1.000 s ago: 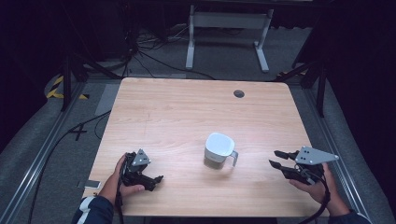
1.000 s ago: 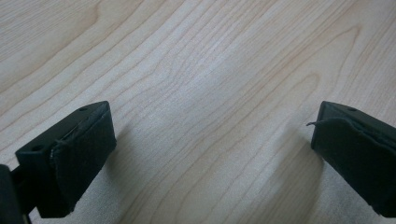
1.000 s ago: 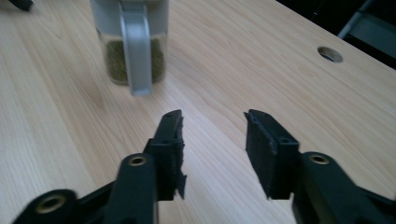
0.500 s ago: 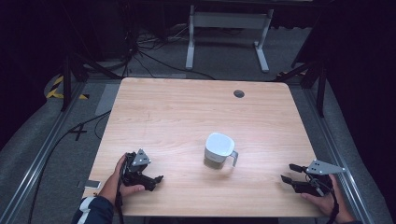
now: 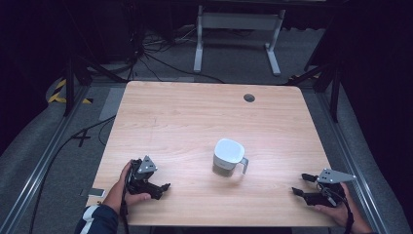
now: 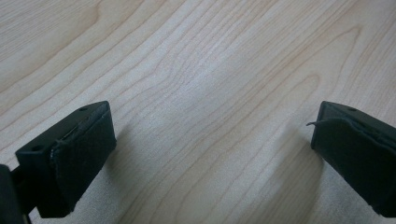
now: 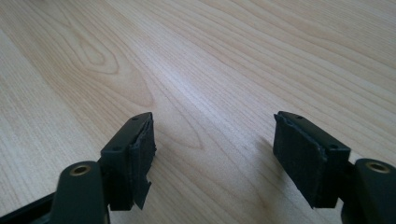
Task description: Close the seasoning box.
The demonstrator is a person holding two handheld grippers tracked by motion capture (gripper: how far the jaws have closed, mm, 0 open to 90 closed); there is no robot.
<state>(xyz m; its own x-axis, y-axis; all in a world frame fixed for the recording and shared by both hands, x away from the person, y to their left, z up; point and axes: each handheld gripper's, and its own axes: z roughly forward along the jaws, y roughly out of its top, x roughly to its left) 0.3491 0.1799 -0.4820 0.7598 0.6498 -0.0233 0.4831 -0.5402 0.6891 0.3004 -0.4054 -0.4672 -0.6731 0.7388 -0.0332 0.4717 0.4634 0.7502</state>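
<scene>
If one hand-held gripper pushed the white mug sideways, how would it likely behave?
The white mug looks rigid, probably ceramic, so it shouldn't flex. Squat and upright on the smooth wooden table, it would likely slide rather than tip. Its handle sticks out, so an off-centre push may spin it.

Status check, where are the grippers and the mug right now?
Left gripper open, low over table. Right gripper open, near right edge. Mug upright between them, untouched.

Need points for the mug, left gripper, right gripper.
mug (image 5: 228,152), high view, on its white top.
left gripper (image 5: 164,187), high view, between its open jaw tips.
right gripper (image 5: 300,184), high view, between its open jaw tips.
</scene>
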